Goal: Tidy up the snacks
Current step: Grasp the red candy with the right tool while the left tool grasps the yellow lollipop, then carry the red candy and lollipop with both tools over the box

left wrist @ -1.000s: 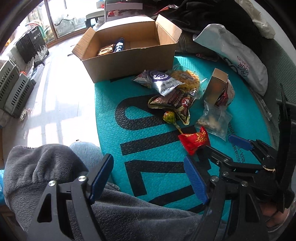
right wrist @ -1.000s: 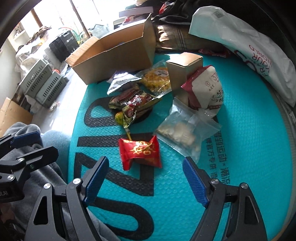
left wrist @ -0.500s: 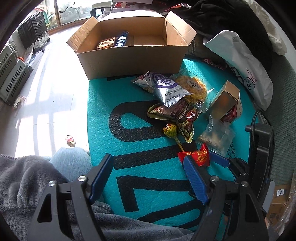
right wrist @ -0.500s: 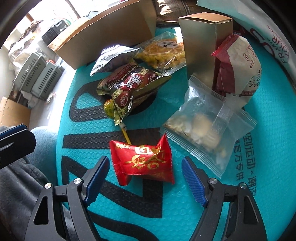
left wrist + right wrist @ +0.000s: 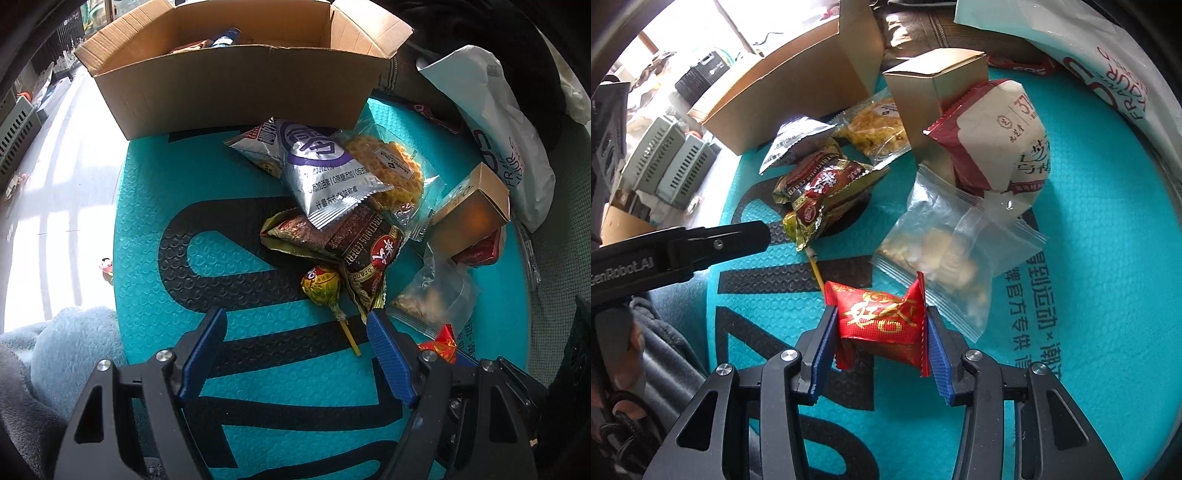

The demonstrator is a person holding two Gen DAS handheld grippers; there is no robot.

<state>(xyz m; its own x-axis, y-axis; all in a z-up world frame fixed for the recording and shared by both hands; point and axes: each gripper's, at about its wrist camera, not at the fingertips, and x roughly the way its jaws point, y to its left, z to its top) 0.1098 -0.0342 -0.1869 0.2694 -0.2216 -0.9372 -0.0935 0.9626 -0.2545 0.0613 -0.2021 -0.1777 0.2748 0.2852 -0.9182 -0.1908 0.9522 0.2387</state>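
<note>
Right gripper (image 5: 881,345) fingers clamped on red candy packet (image 5: 882,319), gripped across its width so it lifts clean off the mat (image 5: 1089,295). Left gripper (image 5: 295,354) fingers apart, holding nothing, lollipop (image 5: 322,286) just ahead. Cardboard box (image 5: 236,79), likely the destination, sits far beyond.

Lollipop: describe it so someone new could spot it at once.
On the teal mat, in front of the cardboard box, lies a snack pile. At its near edge, beside the dark brown packet, is the lollipop: the only round, yellow-wrapped piece on a stick.
</note>
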